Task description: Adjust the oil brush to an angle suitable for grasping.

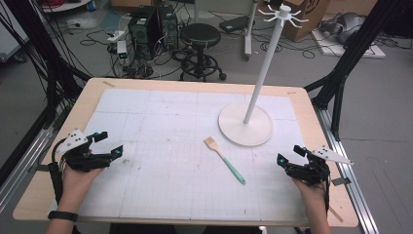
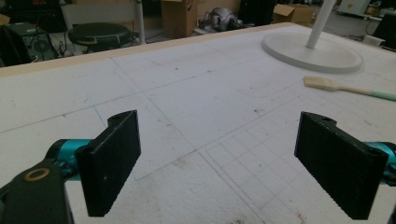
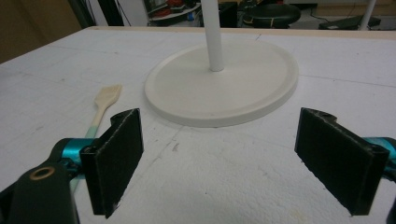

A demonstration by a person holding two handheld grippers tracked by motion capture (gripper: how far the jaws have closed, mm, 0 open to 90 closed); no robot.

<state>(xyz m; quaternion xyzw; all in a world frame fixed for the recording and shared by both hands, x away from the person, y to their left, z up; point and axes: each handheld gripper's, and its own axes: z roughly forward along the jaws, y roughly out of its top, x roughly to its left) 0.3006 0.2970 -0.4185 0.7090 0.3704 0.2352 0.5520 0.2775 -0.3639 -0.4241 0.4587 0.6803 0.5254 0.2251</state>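
Observation:
A small brush (image 1: 224,159) with a pale wooden head and a mint-green handle lies flat on the white gridded mat, just in front of the white stand's round base (image 1: 245,124). The stand's thin pole (image 1: 265,63) rises to a ring of hooks. My left gripper (image 1: 107,145) rests low at the mat's left edge, jaws wide apart and empty. My right gripper (image 1: 290,156) sits at the right edge, also open and empty. In the left gripper view the brush (image 2: 345,87) lies far right; in the right gripper view the brush (image 3: 103,105) lies left of the base (image 3: 224,88).
The wooden table (image 1: 87,95) carries a white gridded mat (image 1: 165,122). Behind the table stand a black stool (image 1: 200,41), computer towers (image 1: 148,27) with cables, and a cardboard box (image 1: 302,14). Black frame struts (image 1: 348,58) flank both sides.

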